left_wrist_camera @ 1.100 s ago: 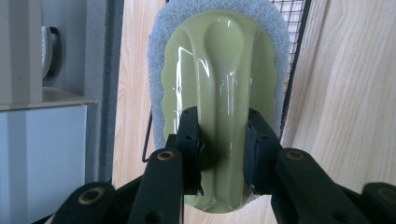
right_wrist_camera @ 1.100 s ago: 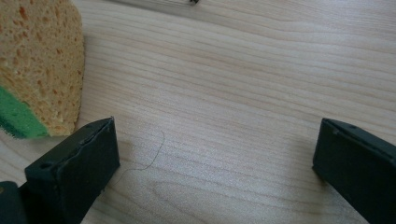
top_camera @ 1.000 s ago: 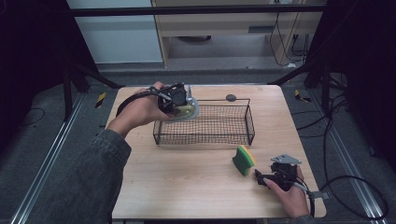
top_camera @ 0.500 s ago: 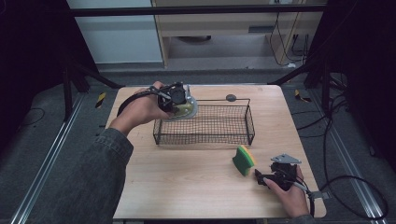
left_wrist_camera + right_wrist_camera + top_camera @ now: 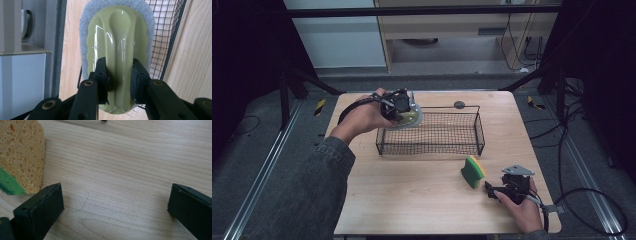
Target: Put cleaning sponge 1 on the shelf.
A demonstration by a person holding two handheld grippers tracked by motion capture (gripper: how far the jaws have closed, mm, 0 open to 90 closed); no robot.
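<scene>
The left tongs (image 5: 117, 82) clamp the green handle of a scrubbing pad (image 5: 117, 40), held over the wire basket's (image 5: 432, 135) left far corner. The right tongs (image 5: 115, 207) gape wide and empty near the desk's (image 5: 412, 190) right near corner, beside the sponge (image 5: 473, 171)

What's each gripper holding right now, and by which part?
Left gripper clamps the pale green plastic scrubber with grey pad by its raised central handle ridge. Right gripper is open, holding nothing.

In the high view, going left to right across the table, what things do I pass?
Left hand-held gripper gripping the green scrubbing pad → wire basket → yellow-green sponge → right hand-held gripper, jaws open.
</scene>
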